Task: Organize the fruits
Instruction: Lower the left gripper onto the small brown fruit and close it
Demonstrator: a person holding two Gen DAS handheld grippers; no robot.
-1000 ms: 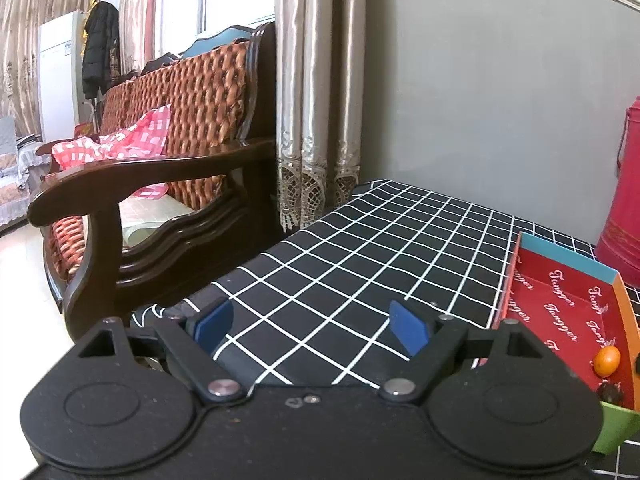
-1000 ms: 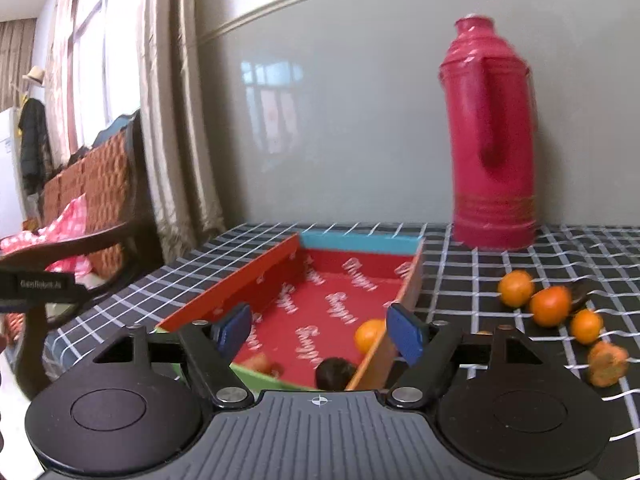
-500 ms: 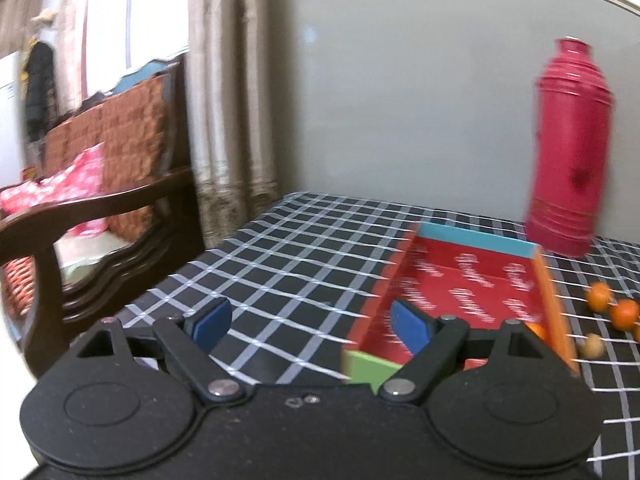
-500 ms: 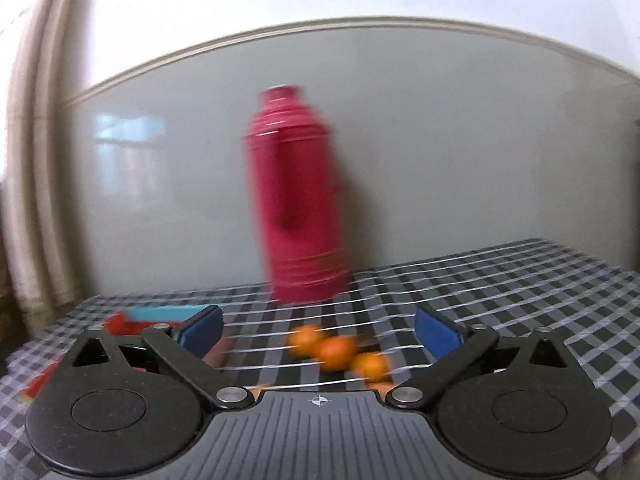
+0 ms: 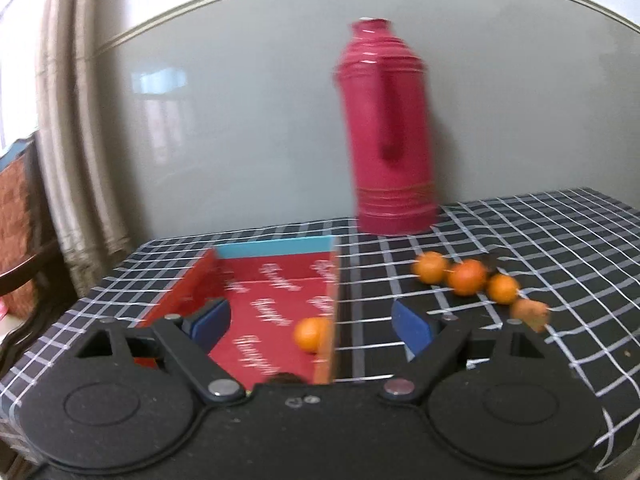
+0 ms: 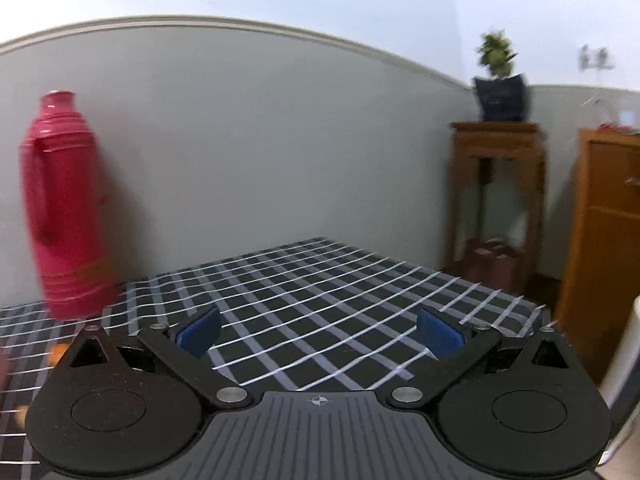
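Black-checked table point(image 5: 540, 240): its white-gridded cloth is carrying everything; its near edge is hiding behind both gripper bodies.
Hidden: a dark round thing point(image 5: 285, 378) in the box's near end is peeking over the left gripper's body, too covered to identify; blur is smearing the tall crimson thermos flask point(image 5: 386, 128) at the far edge.
Cut off: an orange scrap point(image 6: 60, 347) is showing in the right view's left margin, hard to make out.
Red cardboard box with a blue end wall point(image 5: 276, 288): its long axis is running from near edge to far edge; one small round orange fruit point(image 5: 312, 333) is lying against its right wall.
Loose orange fruits point(image 5: 466, 277): four are sitting in a slanting row right of the box, the nearest one point(image 5: 530, 312) duller.
Left gripper point(image 5: 310, 324): gaping, empty, straddling the box's right wall.
Right gripper point(image 6: 318, 332): its jaws have just been opening, now spread wide with nothing between, over bare cloth.
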